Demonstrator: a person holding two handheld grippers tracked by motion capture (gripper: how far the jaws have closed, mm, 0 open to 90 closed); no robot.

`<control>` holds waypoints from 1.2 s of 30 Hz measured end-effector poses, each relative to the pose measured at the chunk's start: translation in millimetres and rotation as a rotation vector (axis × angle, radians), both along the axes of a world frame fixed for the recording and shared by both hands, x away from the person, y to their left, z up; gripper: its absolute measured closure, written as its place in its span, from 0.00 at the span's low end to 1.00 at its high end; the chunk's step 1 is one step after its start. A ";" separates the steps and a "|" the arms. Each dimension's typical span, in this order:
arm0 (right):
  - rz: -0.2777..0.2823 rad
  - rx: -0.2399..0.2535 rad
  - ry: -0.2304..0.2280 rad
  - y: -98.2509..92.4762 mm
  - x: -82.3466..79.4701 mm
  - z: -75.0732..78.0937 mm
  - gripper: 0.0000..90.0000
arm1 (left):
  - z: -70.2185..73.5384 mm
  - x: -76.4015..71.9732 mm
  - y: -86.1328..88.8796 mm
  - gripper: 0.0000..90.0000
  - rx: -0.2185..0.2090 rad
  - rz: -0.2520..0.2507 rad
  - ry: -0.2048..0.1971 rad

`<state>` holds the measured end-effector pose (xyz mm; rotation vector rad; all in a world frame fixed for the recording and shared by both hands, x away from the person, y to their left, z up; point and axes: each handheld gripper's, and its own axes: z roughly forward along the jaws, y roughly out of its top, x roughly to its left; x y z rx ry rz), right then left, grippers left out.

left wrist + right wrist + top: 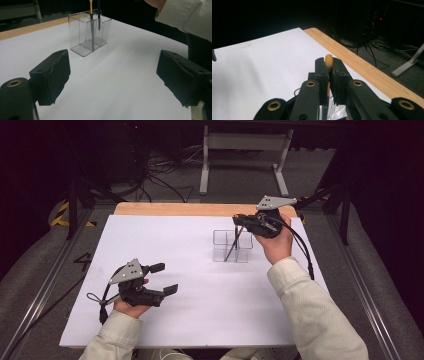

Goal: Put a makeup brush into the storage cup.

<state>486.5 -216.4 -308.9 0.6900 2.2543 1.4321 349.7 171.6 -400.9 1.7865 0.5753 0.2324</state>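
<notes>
The thin dark brush [235, 241] with the orange tip stands slanted in a clear divided holder [232, 246], its lower end down inside one of the front compartments; which one exactly I cannot tell through the clear walls. Its upper end is pinched in the right tongs [240, 220], which are closed tight on it; in the right gripper view the orange tip [328, 60] comes out just above the two pressed pads. A second dark stick seems to stand beside it in the holder [88, 32], seen in the left gripper view. The holder is on the white surface [165, 250], toward the far right part, near the wooden edge [200, 209]. The left tongs [167, 278] rest well apart from it, near the person's side, with the jaws wide open and nothing between them. I think the risk is here: the holder is light and nobody is holding it, so if the brush is pulled or pushed at a slant, it may press on a wall and tip or drag the holder. The grip is also near the very end, so the brush could swing or slip.
</notes>
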 end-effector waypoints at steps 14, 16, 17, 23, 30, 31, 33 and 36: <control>-0.003 0.014 0.023 -2.6 1.1 -6.1 0.85 | -0.4 0.2 0.1 0.13 -0.003 0.001 0.007; -0.008 0.046 0.019 -5.5 1.0 -4.8 0.61 | -0.4 0.1 0.1 0.13 -0.002 0.001 0.007; -0.010 0.060 0.015 -6.8 0.8 -4.0 0.54 | -0.3 0.3 0.4 0.13 0.000 0.001 0.004; -0.019 0.117 -0.027 -16.3 -5.7 2.1 0.31 | -0.2 0.1 0.7 0.13 -0.002 0.002 0.009; -0.005 0.144 -0.038 -29.7 -18.5 6.9 0.25 | -0.2 -0.6 4.3 0.12 0.001 0.004 0.004; -0.002 0.146 -0.040 -31.2 -20.1 7.4 0.24 | -0.2 -0.6 4.3 0.12 0.001 0.004 0.004; 0.015 0.153 -0.054 -35.6 -24.8 9.0 0.22 | 0.2 -2.3 7.9 0.11 -0.003 0.010 0.007; 0.023 0.173 -0.062 -43.7 -33.3 10.6 0.18 | 0.6 -2.8 11.4 0.11 -0.009 0.016 0.001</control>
